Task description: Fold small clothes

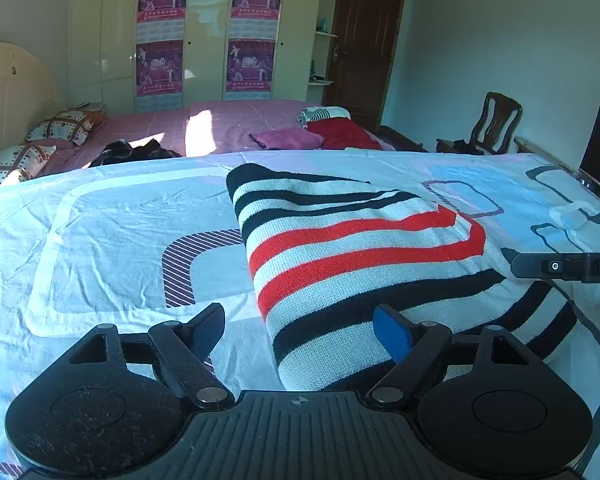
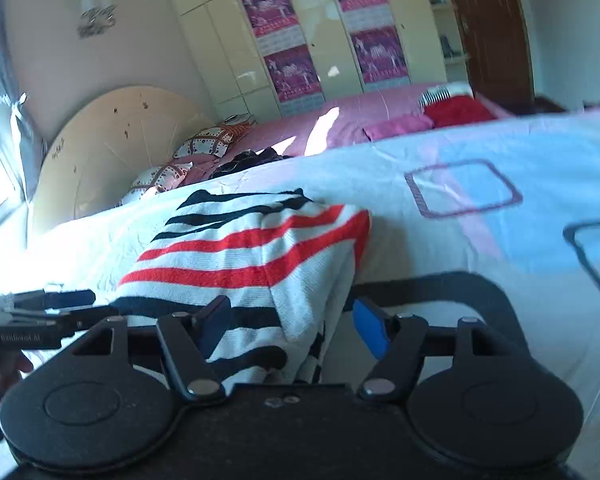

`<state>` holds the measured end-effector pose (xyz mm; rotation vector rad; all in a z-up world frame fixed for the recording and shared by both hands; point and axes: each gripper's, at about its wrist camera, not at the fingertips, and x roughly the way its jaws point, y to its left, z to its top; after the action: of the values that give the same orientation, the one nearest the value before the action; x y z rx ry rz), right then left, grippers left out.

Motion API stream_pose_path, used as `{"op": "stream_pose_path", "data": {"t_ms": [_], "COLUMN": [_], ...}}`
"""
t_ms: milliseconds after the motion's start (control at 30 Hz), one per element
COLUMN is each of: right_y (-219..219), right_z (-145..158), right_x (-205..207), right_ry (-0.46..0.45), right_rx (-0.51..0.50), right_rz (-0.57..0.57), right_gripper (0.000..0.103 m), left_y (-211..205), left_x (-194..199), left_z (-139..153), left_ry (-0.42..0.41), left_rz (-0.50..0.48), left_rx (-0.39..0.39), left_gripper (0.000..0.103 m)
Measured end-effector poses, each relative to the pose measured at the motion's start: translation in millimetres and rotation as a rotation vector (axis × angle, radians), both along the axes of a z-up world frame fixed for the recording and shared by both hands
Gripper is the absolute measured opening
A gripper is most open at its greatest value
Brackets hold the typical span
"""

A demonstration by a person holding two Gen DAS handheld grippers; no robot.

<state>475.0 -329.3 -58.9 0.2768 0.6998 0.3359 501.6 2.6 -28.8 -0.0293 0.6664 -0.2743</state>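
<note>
A folded striped knit garment, white with black and red bands, lies on a pale blue and white bedspread and fills the centre and lower right of the left wrist view. The left gripper sits at the bottom of that frame with its jaws spread apart; the garment's near left corner lies between them, and neither the black pad on the left nor the blue pad on the right presses on the cloth. At the right edge of the same frame the right gripper shows as a dark bar resting at the garment's right edge. In the right wrist view the garment fills the centre and lower middle of the frame, its near corner lying between this tool's jaws, which also stand apart with the cloth loose between the pads. The other tool shows at the left edge of that frame, low beside the garment. Beyond the bedspread, across the upper middle of both views, a pink bed carries a red cloth, a magenta cloth and a dark heap of clothes, with a cream wardrobe behind.
</note>
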Motion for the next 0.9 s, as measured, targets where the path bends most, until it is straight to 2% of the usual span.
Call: {"op": "stream_pose_path", "data": {"t_ms": [67, 100, 200, 333, 400, 567, 633, 733, 900], "right_y": [-21.8, -29.3, -43.2, -52.6, -51.4, -45.9, -46.3, -39.8, -28.5], "right_z": [-12.5, -18.1, -33.2, -49.3, -56.7, -56.1, -57.7, -57.9, -55.8], "right_x": [11.3, 16.1, 28.2, 39.1, 44.9, 56.4, 64.8, 78.2, 90.0], "right_ry": [0.081, 0.113, 0.195, 0.273, 0.297, 0.319, 0.339, 0.355, 0.324], "right_rx": [0.139, 0.197, 0.314, 0.439, 0.474, 0.464, 0.489, 0.474, 0.433], "right_rz": [-0.006, -0.003, -0.004, 0.037, 0.068, 0.116, 0.132, 0.166, 0.225], "right_gripper": [0.065, 0.065, 0.065, 0.070, 0.068, 0.065, 0.065, 0.058, 0.055], "left_y": [12.6, 20.4, 42.8, 57.3, 54.7, 51.3, 47.7, 39.5, 31.6], "left_x": [5.5, 9.1, 22.9, 39.4, 45.0, 51.6, 53.1, 57.2, 63.3], "left_z": [-4.0, -7.1, -22.5, -50.4, -62.7, -70.3, -71.3, -71.8, -72.4], "left_ry": [0.038, 0.064, 0.165, 0.297, 0.352, 0.359, 0.360, 0.360, 0.341], "left_rz": [-0.013, -0.020, -0.037, -0.051, -0.067, -0.088, -0.098, -0.106, -0.102], "left_rx": [-0.094, -0.166, -0.403, -0.639, -0.675, -0.730, -0.725, -0.718, -0.713], "left_gripper": [0.081, 0.081, 0.081, 0.081, 0.081, 0.081, 0.081, 0.081, 0.080]}}
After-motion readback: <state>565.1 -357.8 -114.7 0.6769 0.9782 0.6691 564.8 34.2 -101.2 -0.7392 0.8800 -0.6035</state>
